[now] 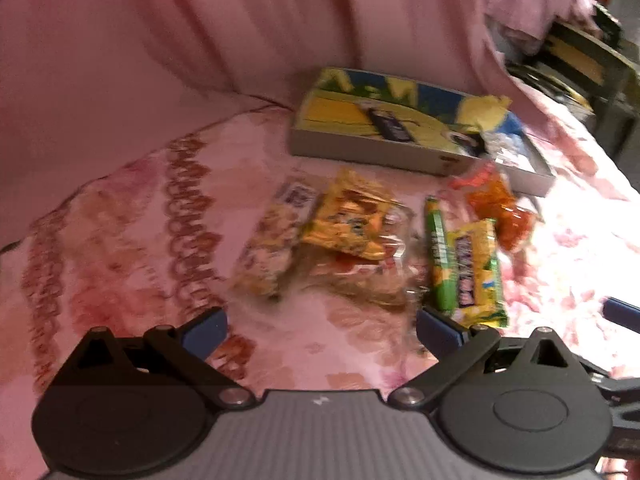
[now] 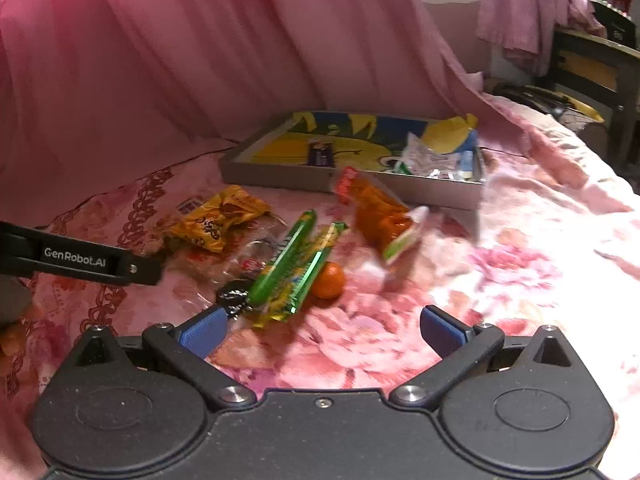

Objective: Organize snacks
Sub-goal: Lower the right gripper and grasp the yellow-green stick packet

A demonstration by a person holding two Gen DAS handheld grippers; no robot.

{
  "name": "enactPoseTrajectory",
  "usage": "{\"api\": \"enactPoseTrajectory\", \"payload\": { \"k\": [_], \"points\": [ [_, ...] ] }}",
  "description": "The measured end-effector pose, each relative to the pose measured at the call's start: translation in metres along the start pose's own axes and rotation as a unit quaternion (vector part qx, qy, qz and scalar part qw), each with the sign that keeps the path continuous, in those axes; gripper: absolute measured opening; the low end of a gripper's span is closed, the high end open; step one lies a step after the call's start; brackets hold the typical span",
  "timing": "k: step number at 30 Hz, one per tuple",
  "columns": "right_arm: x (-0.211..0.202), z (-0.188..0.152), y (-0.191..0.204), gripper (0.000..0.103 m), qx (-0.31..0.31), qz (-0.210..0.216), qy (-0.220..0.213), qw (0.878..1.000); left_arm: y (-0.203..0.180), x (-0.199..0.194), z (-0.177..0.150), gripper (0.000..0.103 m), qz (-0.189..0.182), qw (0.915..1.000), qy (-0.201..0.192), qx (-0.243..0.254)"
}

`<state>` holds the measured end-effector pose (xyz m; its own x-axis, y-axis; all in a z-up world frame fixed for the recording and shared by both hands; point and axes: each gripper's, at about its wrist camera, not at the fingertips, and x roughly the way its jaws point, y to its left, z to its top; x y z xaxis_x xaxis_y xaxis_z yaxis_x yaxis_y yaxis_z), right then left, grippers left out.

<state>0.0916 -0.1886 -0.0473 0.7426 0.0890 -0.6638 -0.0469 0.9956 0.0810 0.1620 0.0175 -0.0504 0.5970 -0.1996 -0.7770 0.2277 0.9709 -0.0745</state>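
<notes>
Snack packets lie scattered on a pink floral bedspread in front of a shallow grey box (image 1: pixel 360 148) (image 2: pixel 280 178) with a yellow cartoon lining. I see a yellow packet (image 1: pixel 352 220) (image 2: pixel 216 220), two green-and-yellow bars (image 1: pixel 464 268) (image 2: pixel 296 268), an orange packet (image 1: pixel 500 208) (image 2: pixel 380 216) leaning by the box, and a small orange fruit (image 2: pixel 329 280). A dark bar (image 2: pixel 320 156) and crumpled wrappers (image 2: pixel 428 156) lie inside the box. My left gripper (image 1: pixel 320 332) stands open just short of the pile. My right gripper (image 2: pixel 320 330) is open too, nothing between its fingers.
A pink curtain (image 2: pixel 200 60) hangs behind the box. The left gripper's black body (image 2: pixel 80 260) reaches in from the left in the right wrist view. A dark wooden chair (image 2: pixel 592 68) stands beyond the bed's far right edge. Bare bedspread (image 2: pixel 520 272) lies to the right.
</notes>
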Motion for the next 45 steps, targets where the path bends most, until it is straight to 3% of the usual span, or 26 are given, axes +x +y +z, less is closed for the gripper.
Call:
{"api": "enactPoseTrajectory", "payload": {
  "k": [7, 9, 14, 19, 22, 24, 30, 37, 39, 45],
  "points": [
    [0.036, -0.002, -0.001, 0.079, 0.026, 0.025, 0.032, 0.999, -0.004, 0.027, 0.011, 0.102, -0.07, 0.9971, 0.025, 0.019],
    [0.04, -0.002, -0.002, 0.074, 0.035, 0.029, 0.032, 0.998, -0.003, 0.034, 0.014, 0.098, -0.088, 0.9955, 0.031, 0.019],
    [0.049, -0.002, -0.004, 0.052, 0.053, 0.038, 0.03, 0.997, 0.001, 0.05, 0.016, 0.088, -0.116, 0.9917, 0.054, 0.008],
    [0.062, 0.0, -0.009, 0.041, 0.083, 0.052, 0.04, 0.994, 0.006, 0.054, 0.016, 0.08, -0.133, 0.9891, 0.063, -0.005],
    [0.069, 0.0, -0.012, 0.033, 0.101, 0.06, 0.048, 0.992, 0.005, 0.059, 0.016, 0.07, -0.146, 0.9867, 0.071, -0.008],
    [0.069, 0.0, -0.012, 0.022, 0.106, 0.063, 0.051, 0.991, 0.004, 0.064, 0.017, 0.054, -0.158, 0.9842, 0.079, -0.012],
    [0.055, 0.002, -0.007, 0.018, 0.091, 0.044, 0.062, 0.993, 0.0, 0.072, 0.018, 0.031, -0.188, 0.9778, 0.091, -0.013],
    [0.038, -0.005, 0.003, 0.012, 0.041, 0.029, 0.062, 0.997, -0.012, 0.077, 0.018, 0.03, -0.181, 0.9791, 0.091, 0.011],
    [0.041, -0.005, 0.004, 0.013, 0.037, 0.029, 0.057, 0.997, -0.012, 0.079, 0.019, 0.025, -0.181, 0.9791, 0.091, 0.009],
    [0.062, -0.005, 0.003, 0.023, 0.045, 0.028, 0.052, 0.997, -0.014, 0.079, 0.017, 0.022, -0.181, 0.9794, 0.089, 0.006]
  ]
}}
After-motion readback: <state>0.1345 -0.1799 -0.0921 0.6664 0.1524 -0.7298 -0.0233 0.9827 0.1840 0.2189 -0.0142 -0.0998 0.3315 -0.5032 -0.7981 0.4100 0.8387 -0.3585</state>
